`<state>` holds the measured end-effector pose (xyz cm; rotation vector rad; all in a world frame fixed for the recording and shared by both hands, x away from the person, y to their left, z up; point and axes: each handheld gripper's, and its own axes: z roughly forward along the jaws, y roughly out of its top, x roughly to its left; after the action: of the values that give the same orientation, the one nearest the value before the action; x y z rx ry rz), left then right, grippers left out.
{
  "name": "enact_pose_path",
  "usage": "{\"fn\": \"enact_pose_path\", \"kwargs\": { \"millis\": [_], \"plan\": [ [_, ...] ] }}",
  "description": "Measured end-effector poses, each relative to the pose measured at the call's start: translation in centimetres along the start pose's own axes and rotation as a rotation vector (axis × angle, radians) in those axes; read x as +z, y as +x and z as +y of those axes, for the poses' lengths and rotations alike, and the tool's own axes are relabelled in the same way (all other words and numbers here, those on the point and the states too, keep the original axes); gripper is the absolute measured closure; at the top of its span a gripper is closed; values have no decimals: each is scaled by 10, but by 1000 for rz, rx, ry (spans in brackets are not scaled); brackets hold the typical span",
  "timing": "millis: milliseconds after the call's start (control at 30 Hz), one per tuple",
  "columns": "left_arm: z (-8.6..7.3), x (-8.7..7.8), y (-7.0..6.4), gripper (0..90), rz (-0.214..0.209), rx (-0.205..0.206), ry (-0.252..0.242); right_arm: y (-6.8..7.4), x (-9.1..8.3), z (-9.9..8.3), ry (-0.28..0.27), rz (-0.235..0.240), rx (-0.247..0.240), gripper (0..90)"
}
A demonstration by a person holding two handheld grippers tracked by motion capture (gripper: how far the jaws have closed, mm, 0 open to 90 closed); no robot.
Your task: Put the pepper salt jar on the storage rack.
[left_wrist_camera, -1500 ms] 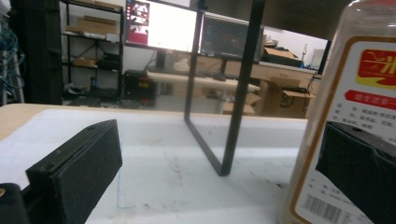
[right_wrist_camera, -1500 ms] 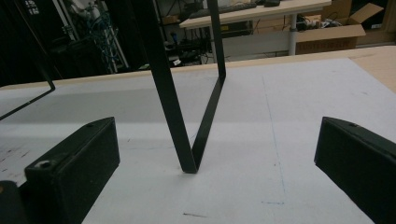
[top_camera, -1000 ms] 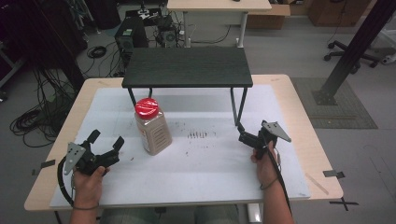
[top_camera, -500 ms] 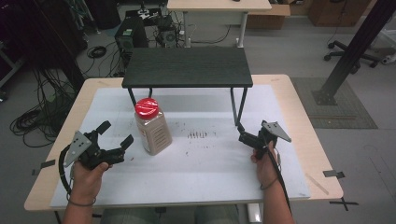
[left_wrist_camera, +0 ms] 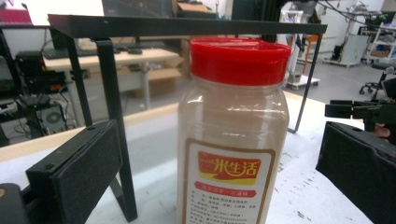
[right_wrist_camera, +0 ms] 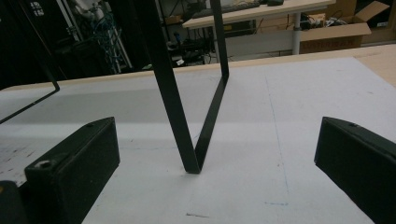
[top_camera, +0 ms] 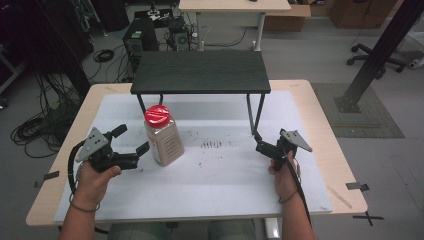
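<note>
High view: jar (top_camera: 163, 136) with red lid (top_camera: 157, 115) stands upright on the white mat (top_camera: 220, 175), in front of the black shelf (top_camera: 201, 72); left gripper (top_camera: 131, 142) just beside it, jaws wide; right gripper (top_camera: 258, 142) well apart, near a shelf leg (top_camera: 254, 114).
Left gripper view: jar (left_wrist_camera: 232, 140) sits between 2 wide jaws, untouched; its label (left_wrist_camera: 226, 186) is readable here, not from above.
Right gripper view: jaws wide, holding nothing; shelf leg (right_wrist_camera: 187, 93) straight ahead.
Risk: tall jar may tip if 1 jaw touches first or the grip lands high.
</note>
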<state>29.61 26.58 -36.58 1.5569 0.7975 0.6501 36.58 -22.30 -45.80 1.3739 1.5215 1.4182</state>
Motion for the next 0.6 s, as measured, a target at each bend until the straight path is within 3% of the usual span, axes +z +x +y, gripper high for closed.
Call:
{"fn": "enact_pose_path", "kwargs": {
  "millis": [233,600],
  "plan": [
    [4,10,-1,2,16,4,54,0,0,0,0,3,3,0],
    [5,23,-4,2,-2,25,117,-1,0,0,0,6,6,0]
  ]
}}
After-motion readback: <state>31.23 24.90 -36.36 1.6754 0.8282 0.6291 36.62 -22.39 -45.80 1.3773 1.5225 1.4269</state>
